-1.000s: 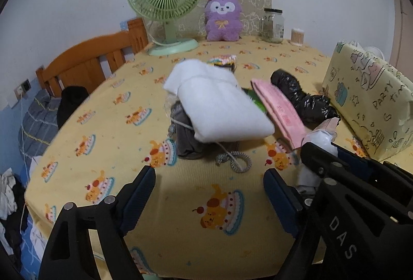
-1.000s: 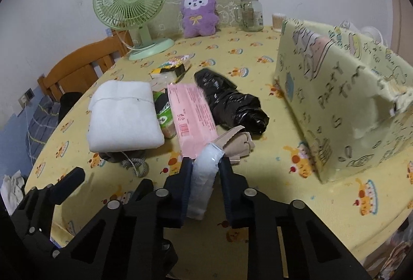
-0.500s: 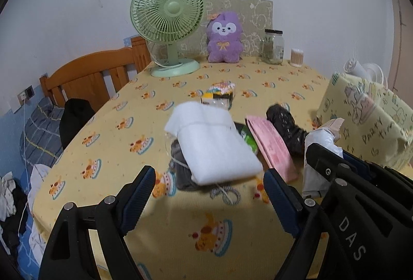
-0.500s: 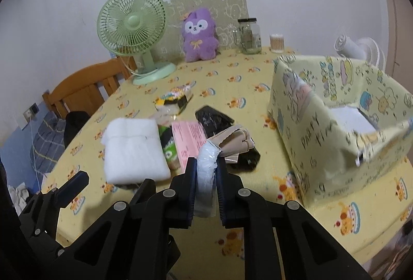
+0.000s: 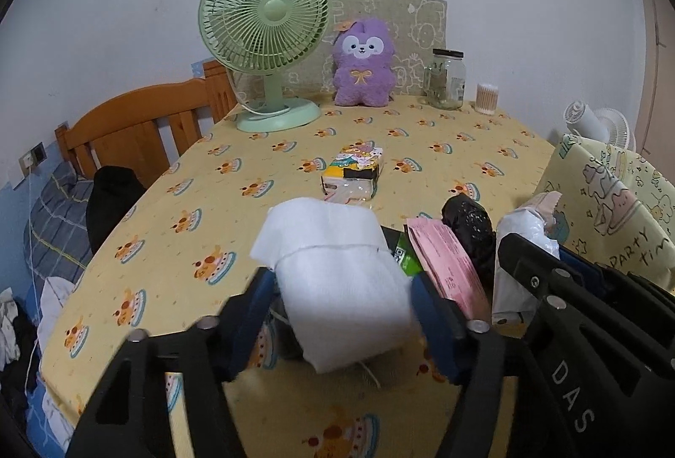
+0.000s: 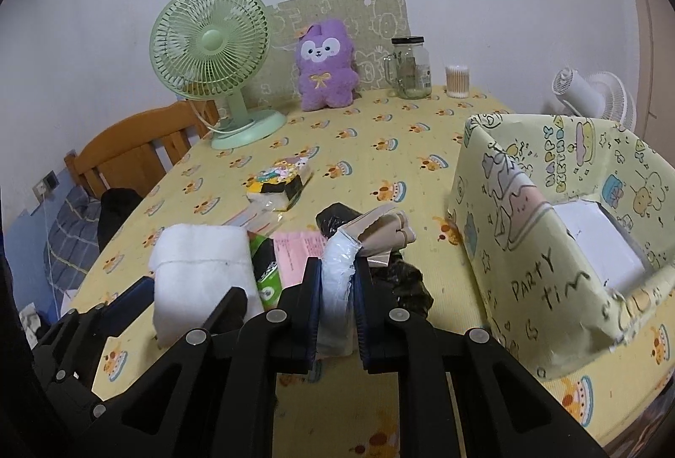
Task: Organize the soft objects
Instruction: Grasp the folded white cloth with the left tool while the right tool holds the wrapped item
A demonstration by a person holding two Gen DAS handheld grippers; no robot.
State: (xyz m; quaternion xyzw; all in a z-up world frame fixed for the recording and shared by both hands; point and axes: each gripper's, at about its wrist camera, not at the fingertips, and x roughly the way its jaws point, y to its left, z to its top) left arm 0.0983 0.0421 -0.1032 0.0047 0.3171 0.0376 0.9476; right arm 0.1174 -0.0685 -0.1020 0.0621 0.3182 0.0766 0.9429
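Note:
A white folded cloth (image 5: 337, 281) sits between the blue pads of my left gripper (image 5: 341, 283). Its jaws are closing, and both pads touch the cloth's sides. The right wrist view shows the same cloth (image 6: 198, 272) with the left gripper (image 6: 181, 297) around it. My right gripper (image 6: 337, 268) is shut on a clear plastic packet (image 6: 337, 259) with beige rolled fabric (image 6: 384, 230) sticking out of its top. It holds the packet above the table, left of the party-paper box (image 6: 527, 247). The packet (image 5: 523, 230) and right gripper (image 5: 544, 251) also appear in the left wrist view.
On the yellow tablecloth (image 5: 253, 205) lie a pink packet (image 5: 447, 259), a green packet (image 5: 400, 255), a black plastic bag (image 5: 468, 222) and a tissue pack (image 5: 354, 171). At the back stand a green fan (image 5: 265, 11), a purple plush (image 5: 363, 61) and a jar (image 5: 447, 78). A wooden chair (image 5: 139, 129) is at the left.
My left jaws have closed in from wide apart onto the white cloth. Both grippers have risen, so the views look farther across the table. The right gripper kept its hold on the packet.

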